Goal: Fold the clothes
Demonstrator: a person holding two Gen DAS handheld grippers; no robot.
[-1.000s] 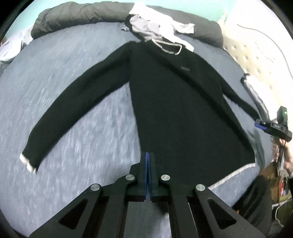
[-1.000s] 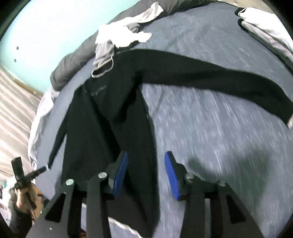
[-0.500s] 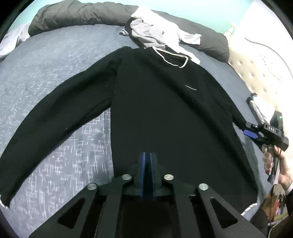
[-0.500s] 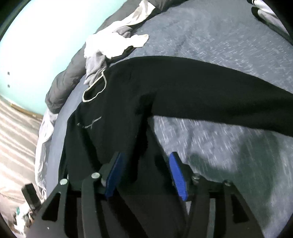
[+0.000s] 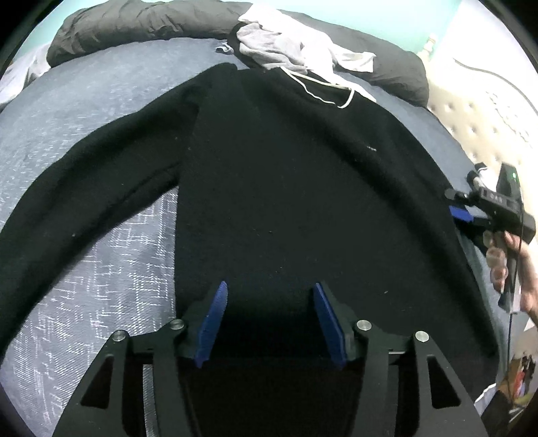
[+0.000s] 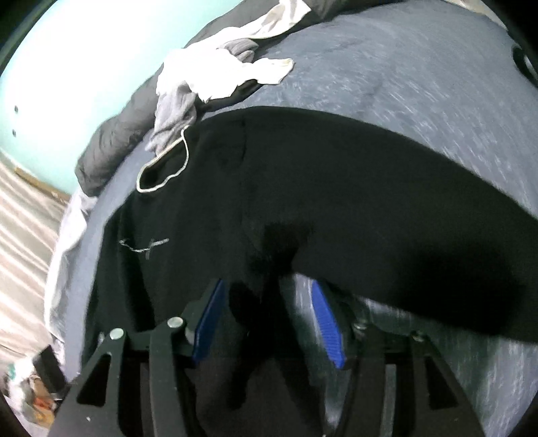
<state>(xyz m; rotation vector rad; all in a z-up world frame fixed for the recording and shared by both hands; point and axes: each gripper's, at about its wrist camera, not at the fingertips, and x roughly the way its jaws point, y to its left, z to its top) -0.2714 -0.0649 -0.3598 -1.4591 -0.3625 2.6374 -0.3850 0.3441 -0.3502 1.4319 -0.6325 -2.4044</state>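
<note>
the black long-sleeved knit sweater (image 5: 296, 188) lies spread flat on the blue-grey bedspread (image 5: 101, 255), sleeves out to both sides. the left gripper (image 5: 269, 319) hangs over its near hem and the right gripper (image 6: 265, 319) over the underarm edge, both with fingers apart and holding nothing. to fold well, pinch one layer cleanly at the edge and keep the body flat.

We see a bed (image 5: 101, 111) with a blue-grey woven cover, and clothes lying on it.

Across the middle of our bed a black long-sleeved sweater (image 5: 289, 188) lies flat, front up, its white-trimmed collar toward the far edge and its sleeves spread out to either side edge. Just past the collar we see a heap of grey and white garments (image 5: 296, 50), touching the sweater's neckline. Along the far edge runs a dark bunched duvet (image 5: 144, 30), under that heap. At the left far corner we make out a pale cloth (image 5: 20, 74); what it is we cannot tell.
</note>
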